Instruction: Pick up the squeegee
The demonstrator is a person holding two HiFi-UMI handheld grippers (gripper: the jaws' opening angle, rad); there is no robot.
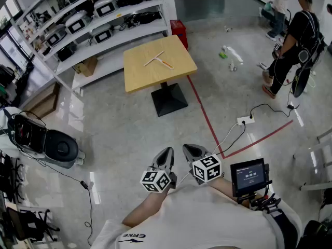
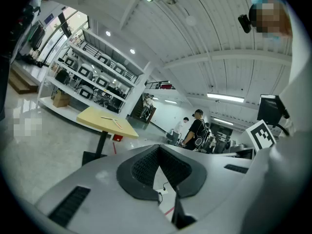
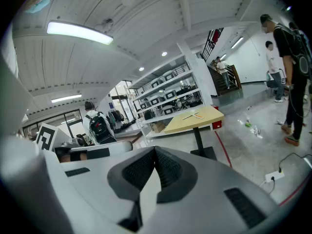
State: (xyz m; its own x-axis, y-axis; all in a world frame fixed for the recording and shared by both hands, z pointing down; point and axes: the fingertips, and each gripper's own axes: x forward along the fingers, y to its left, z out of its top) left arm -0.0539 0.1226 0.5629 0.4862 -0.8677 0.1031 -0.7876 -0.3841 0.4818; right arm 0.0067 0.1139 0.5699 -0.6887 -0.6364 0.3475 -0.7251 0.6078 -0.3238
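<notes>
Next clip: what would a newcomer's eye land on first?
A yellow table stands alone in the upper middle of the head view, with the squeegee lying on it. At the bottom, the left gripper and right gripper sit side by side, both shut and empty, far from the table. A red floor line runs between.
</notes>
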